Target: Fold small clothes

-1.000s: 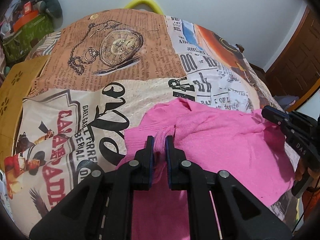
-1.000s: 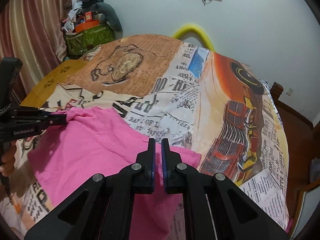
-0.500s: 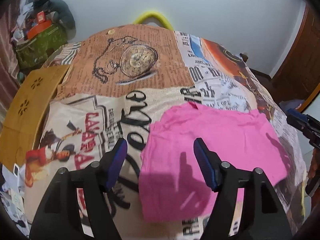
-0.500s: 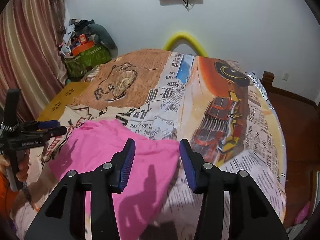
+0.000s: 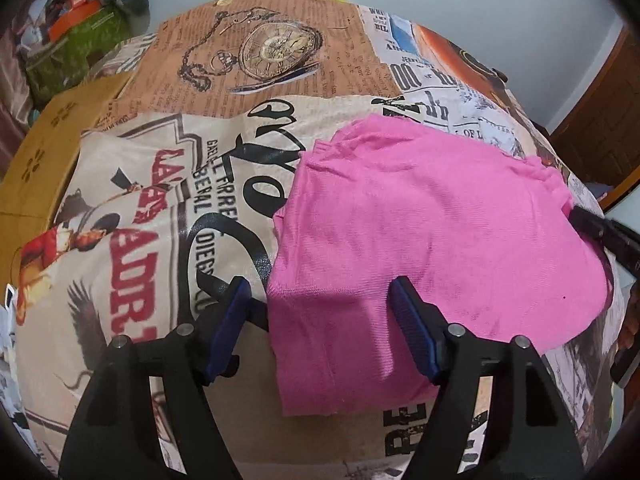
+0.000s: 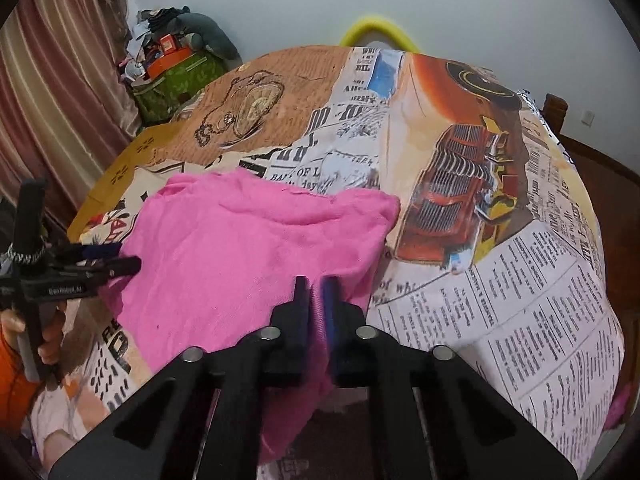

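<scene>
Lying flat on a bed covered by a printed newspaper-collage sheet, a pink garment serves as the landmark; it shows a few shallow wrinkles and a folded edge along its left side.

Left of the garment: cream panel of the sheet with red and black lettering. Beyond that, a yellow-brown bed edge, then a green bag heaped with clutter against the wall, and a striped curtain.

At the garment's near left corner: left tool, jaws wide and still opening. One blue pad sits off the cloth over the sheet, the other over the pink fabric; the corner lies between them, neither pad pressing on it. In the right wrist view a hand grips this tool's handle.

Behind the garment: pocket-watch print on a brown panel, yellow hoop at the wall.

At the garment's near right edge: right tool, jaws clamped tight with a fold of pink cloth pinched between the pads.

Right of the garment: red car print, then columns of newsprint text.
</scene>
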Action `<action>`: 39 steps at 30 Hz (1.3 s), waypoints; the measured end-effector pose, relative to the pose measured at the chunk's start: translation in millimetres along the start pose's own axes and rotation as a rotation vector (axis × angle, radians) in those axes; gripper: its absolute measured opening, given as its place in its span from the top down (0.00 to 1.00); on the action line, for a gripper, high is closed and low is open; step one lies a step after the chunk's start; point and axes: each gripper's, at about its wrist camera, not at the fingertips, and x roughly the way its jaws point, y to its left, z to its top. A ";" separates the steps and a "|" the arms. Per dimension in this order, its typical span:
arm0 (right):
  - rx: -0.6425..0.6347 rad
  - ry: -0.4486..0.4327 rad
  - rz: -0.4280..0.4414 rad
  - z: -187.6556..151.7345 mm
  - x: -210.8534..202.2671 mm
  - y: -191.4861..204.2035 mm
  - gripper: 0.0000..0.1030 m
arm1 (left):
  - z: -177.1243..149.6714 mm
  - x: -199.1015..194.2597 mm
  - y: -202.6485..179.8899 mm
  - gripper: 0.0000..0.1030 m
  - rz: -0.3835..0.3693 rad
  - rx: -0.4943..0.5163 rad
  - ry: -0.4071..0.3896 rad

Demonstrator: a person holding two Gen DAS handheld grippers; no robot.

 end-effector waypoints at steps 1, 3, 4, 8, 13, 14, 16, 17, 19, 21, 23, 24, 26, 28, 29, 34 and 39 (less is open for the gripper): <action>-0.005 -0.011 -0.005 0.5 -1.5 1.3 0.96 | -0.6 0.1 -0.8 0.30 0.003 0.007 -0.003; -0.027 -0.028 -0.010 3.9 -5.0 4.3 0.97 | -1.5 0.1 -2.1 0.30 0.009 0.017 -0.007; -0.042 -0.041 -0.017 6.2 -7.6 6.7 0.97 | -1.9 -0.1 -2.4 0.30 0.011 0.019 -0.009; -0.091 -0.105 -0.037 18.8 -18.9 16.6 0.97 | -1.8 -3.1 -2.7 0.30 0.018 0.020 -0.015; -0.102 -0.088 -0.089 25.7 -10.2 14.4 0.97 | 3.6 -23.6 -6.2 0.30 0.017 0.023 -0.067; -0.100 -0.070 -0.102 23.9 -5.9 12.3 0.97 | 5.2 -29.4 -7.8 0.30 0.009 0.025 -0.079; -0.094 -0.044 -0.126 18.7 1.0 7.7 0.96 | 8.2 -40.8 -13.0 0.30 0.002 0.037 -0.105; -0.095 -0.020 -0.134 16.3 4.0 5.5 0.96 | 9.1 -44.3 -15.2 0.30 0.001 0.041 -0.114; -0.094 0.002 -0.159 12.7 4.9 3.3 0.93 | 13.0 -54.6 -22.4 0.30 -0.012 0.057 -0.135; -0.092 -0.021 -0.159 12.0 -5.1 5.1 0.90 | 16.0 -62.6 -31.6 0.30 -0.033 0.072 -0.151; -0.098 -0.059 -0.137 13.4 -17.9 10.6 0.81 | 18.2 -65.7 -39.1 0.30 -0.052 0.084 -0.157; -0.106 -0.083 -0.124 14.7 -24.8 15.2 0.73 | 19.9 -66.8 -45.0 0.30 -0.067 0.092 -0.158; -0.130 -0.125 -0.086 16.1 -38.1 27.5 0.65 | 22.5 -64.5 -55.3 0.30 -0.080 0.107 -0.157; -0.146 -0.132 -0.040 16.0 -41.3 38.1 0.64 | 24.3 -59.5 -61.7 0.30 -0.082 0.116 -0.151; -0.147 -0.125 -0.019 15.1 -40.3 41.5 0.64 | 25.4 -55.6 -63.8 0.30 -0.083 0.119 -0.147; -0.134 -0.021 0.024 -1.8 -8.5 45.6 0.64 | 28.4 -19.8 -57.4 0.30 -0.031 0.089 -0.079; -0.113 0.011 0.033 -25.4 3.6 34.9 0.63 | 18.2 7.8 -29.3 0.28 0.010 0.042 -0.016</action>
